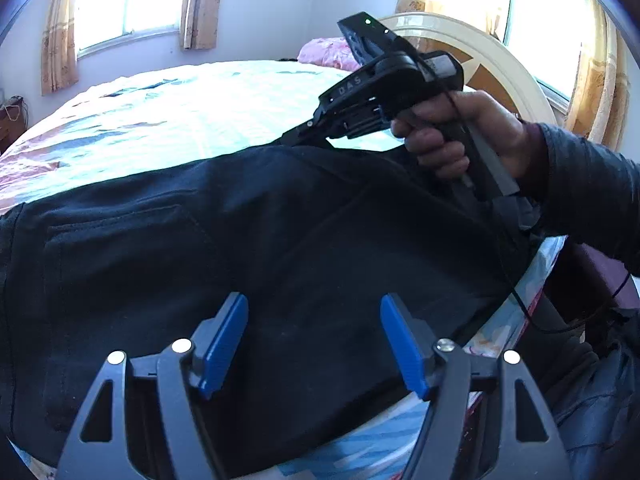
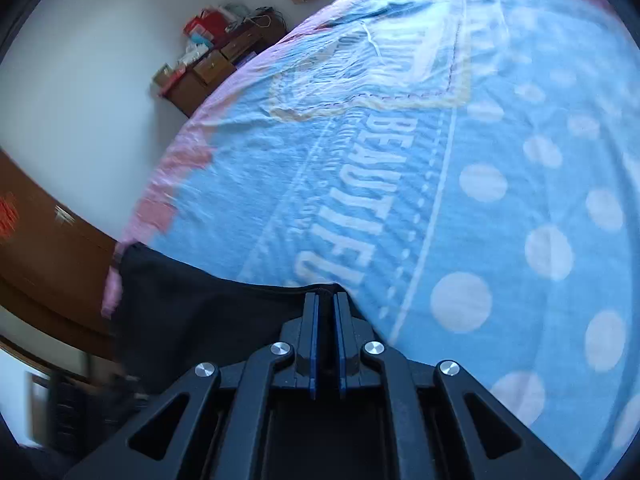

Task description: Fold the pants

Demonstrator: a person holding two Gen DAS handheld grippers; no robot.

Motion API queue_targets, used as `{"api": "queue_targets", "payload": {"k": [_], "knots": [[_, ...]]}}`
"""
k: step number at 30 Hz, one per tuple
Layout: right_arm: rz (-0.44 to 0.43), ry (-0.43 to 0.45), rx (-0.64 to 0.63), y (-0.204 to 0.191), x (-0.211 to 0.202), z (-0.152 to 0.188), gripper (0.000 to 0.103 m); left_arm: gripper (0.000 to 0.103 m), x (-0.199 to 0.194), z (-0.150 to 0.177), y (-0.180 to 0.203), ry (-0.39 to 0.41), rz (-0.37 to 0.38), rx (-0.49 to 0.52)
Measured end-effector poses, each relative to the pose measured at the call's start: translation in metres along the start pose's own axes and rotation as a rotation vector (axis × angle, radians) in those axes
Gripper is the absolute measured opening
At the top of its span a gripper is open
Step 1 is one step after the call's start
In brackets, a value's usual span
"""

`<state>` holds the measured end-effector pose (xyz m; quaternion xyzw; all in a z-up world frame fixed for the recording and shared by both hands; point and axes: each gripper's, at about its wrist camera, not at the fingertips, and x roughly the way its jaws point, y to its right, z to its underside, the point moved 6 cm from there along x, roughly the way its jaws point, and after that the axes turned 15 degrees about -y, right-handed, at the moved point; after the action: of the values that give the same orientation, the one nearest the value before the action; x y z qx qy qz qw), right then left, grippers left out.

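In the left wrist view, a pair of black cotton pants (image 1: 248,248) was seen spread flat along the near edge of a bed covered by a blue dotted bedspread (image 1: 192,116). The left gripper (image 1: 314,344), with blue pads, was held wide apart just above the dark fabric, and nothing was gripped between its jaws. At the far edge of the pants, the right gripper (image 1: 292,138) was held by a hand (image 1: 460,136) in a dark sleeve, its tip lowered to the cloth.

In the right wrist view, the right gripper (image 2: 325,300) was seen nearly closed, and the pants' (image 2: 192,312) edge appeared pinched between its blue pads, near the bedspread's (image 2: 480,160) left edge
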<state>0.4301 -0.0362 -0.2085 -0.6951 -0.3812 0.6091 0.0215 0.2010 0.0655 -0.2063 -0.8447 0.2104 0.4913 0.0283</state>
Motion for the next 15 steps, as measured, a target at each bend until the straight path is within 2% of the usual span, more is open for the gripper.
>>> {"api": "queue_targets", "payload": {"k": [1,3,4,6,10,13,15], "knots": [[-0.025,-0.002,0.011,0.002,-0.001,0.0,0.009,0.072,-0.003,-0.001,0.002,-0.004,-0.002,-0.002],[-0.004,0.014,0.034,0.009,-0.016,0.006,0.032,0.072,-0.013,-0.005,0.007,0.014,-0.002,0.004],[0.015,0.033,0.043,0.01,-0.028,0.011,0.048,0.072,-0.017,-0.007,0.01,0.026,0.003,0.013],[0.043,0.086,0.047,0.014,-0.065,0.031,0.049,0.072,-0.023,-0.013,0.021,0.042,0.012,0.036],[0.092,0.181,0.122,0.045,-0.148,0.105,0.049,0.072,-0.015,-0.029,0.057,0.039,0.063,0.119],[0.189,0.252,0.283,0.091,-0.214,0.183,0.049,0.072,0.001,-0.037,0.091,0.018,0.111,0.202],[0.259,0.33,0.434,0.124,-0.264,0.242,0.049,0.072,0.013,-0.041,0.116,0.006,0.146,0.252]]}}
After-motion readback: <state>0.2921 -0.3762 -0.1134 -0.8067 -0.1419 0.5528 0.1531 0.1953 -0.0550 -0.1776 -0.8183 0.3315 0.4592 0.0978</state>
